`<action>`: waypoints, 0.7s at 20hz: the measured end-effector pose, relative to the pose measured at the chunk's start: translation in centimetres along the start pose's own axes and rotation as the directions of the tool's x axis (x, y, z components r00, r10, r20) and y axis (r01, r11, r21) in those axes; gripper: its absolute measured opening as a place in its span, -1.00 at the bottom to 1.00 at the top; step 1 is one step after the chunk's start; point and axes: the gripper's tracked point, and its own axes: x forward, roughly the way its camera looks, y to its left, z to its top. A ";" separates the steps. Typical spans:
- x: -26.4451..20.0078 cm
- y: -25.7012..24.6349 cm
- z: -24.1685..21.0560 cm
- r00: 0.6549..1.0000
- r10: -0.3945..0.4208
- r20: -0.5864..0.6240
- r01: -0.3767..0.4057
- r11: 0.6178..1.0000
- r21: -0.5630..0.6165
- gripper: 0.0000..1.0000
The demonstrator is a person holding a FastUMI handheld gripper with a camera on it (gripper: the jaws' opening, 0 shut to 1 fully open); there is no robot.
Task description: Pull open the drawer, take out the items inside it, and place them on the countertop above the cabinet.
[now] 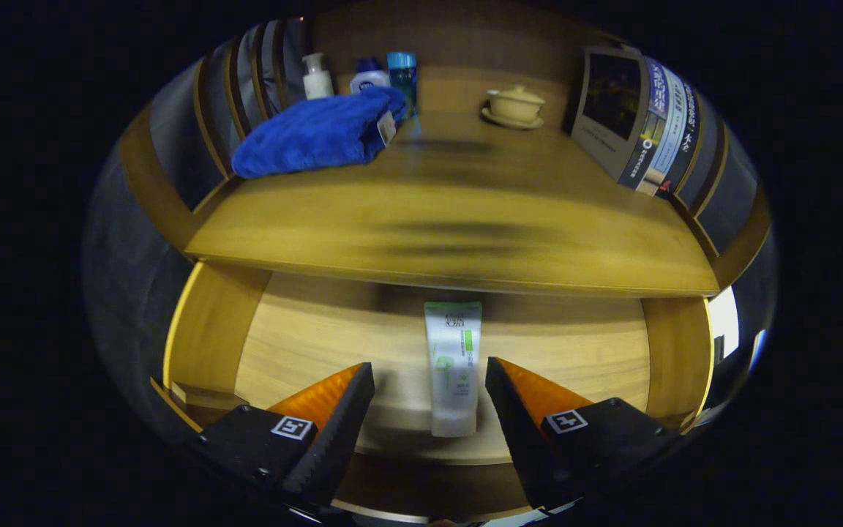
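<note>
Gripper view, tongs wide, astride tube in open drawer.

Blue towel, white tube with green marks, cream cup, brown wood drawer and countertop, white bottle, blue bottle, black fingers with orange sides, spread wide around tube.

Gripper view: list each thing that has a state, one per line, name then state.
drawer: pulled open
tube: lying flat in the drawer, between the fingers, not gripped
gripper: open, fingers either side of the tube
blue towel: folded, on the countertop
lidded cup: lid on, upright on its saucer
bottles: upright, caps on
books: leaning, closed
</note>
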 end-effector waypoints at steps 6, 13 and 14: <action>2.0 0.2 -1.4 0.993 0.033 -0.115 -0.029 0.999 0.037 0.99; 4.0 -0.3 -3.2 0.983 0.007 -0.184 -0.001 0.999 0.033 0.94; 4.1 -0.5 -3.3 0.981 0.004 -0.191 0.001 1.000 0.028 0.90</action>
